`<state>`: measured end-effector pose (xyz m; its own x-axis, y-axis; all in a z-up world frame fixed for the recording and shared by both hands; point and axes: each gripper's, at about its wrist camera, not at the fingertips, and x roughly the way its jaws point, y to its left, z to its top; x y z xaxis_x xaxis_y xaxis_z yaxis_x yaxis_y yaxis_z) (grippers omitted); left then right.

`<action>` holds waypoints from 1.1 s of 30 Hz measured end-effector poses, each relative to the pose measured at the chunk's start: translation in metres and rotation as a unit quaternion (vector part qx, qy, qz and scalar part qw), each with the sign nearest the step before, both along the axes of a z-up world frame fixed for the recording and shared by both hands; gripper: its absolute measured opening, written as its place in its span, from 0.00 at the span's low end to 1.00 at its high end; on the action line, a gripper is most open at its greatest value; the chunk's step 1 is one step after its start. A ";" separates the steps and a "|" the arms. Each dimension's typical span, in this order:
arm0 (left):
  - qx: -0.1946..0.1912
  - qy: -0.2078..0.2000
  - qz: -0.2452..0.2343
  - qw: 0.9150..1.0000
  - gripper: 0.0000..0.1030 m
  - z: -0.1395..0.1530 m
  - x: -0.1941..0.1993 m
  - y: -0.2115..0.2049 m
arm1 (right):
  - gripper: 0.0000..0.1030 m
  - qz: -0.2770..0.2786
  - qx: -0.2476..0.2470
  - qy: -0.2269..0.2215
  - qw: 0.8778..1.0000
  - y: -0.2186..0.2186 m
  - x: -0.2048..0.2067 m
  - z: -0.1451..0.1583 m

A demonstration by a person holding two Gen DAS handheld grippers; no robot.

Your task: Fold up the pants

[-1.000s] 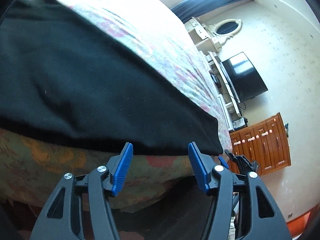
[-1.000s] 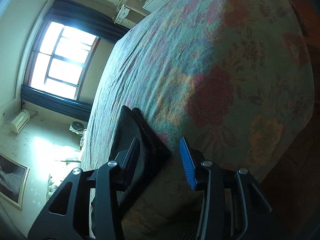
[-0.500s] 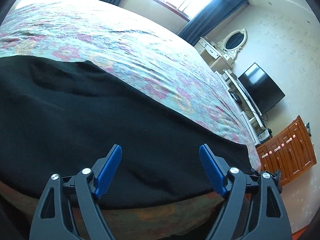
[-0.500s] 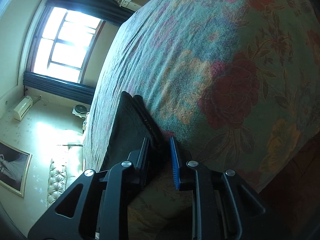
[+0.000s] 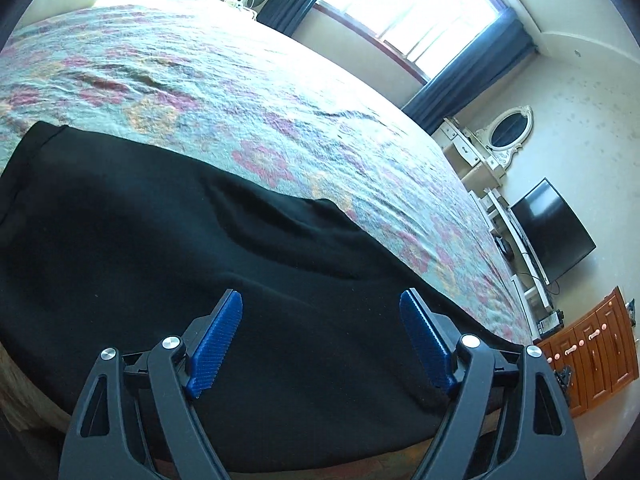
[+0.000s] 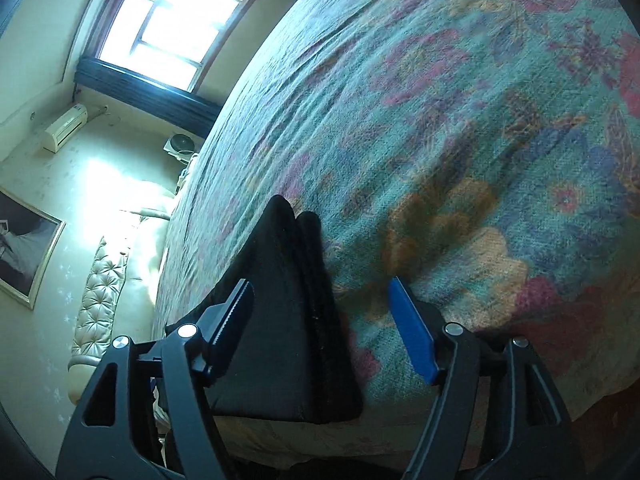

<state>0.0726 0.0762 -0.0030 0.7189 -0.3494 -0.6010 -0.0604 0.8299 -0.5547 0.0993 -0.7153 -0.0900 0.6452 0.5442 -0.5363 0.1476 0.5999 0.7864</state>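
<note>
The black pants (image 5: 168,248) lie spread flat along the near edge of a bed with a floral cover (image 5: 248,92). My left gripper (image 5: 322,312) is open and empty, its blue pads held over the middle of the pants. In the right wrist view the end of the pants (image 6: 288,304) shows as stacked layers with a thick hem at the bed's edge. My right gripper (image 6: 322,304) is open, its jaws standing on either side of that end; one pad is over the black cloth, the other over the floral cover (image 6: 460,140).
A window with dark curtains (image 5: 404,12) is beyond the bed. A white dresser with an oval mirror (image 5: 508,132), a TV (image 5: 554,232) and a wooden cabinet (image 5: 592,352) stand to the right. A tufted headboard (image 6: 104,280) shows in the right wrist view.
My left gripper has risen and moved forward over the pants, opening wider. My right gripper narrowed around the pants end half a second ago and has opened wide again, closer in.
</note>
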 end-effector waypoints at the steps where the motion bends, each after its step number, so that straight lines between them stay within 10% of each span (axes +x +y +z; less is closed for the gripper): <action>1: -0.004 -0.003 0.002 1.000 0.78 -0.001 -0.001 0.006 | 0.68 0.012 0.013 0.000 1.000 0.000 0.002 0.000; 6: -0.039 0.020 0.029 0.999 0.79 -0.022 -0.004 0.029 | 0.62 0.076 0.027 0.012 0.997 0.020 0.010 0.003; 11: -0.037 0.023 0.022 0.999 0.79 -0.025 -0.004 0.029 | 0.21 0.108 0.015 0.041 0.993 0.034 0.013 0.001; 24: 0.050 0.012 -0.038 0.998 0.88 -0.034 -0.001 0.011 | 0.17 0.076 -0.052 0.021 0.996 0.046 0.013 0.066; 33: 0.030 0.002 -0.057 0.998 0.88 -0.039 0.000 0.018 | 0.17 0.091 -0.076 -0.039 0.992 0.090 0.012 0.145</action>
<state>0.0730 0.0940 -0.0417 0.6739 -0.3913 -0.6267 0.0337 0.8636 -0.5030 0.1110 -0.6256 0.0555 0.5863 0.5724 -0.5733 -0.0311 0.7231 0.6901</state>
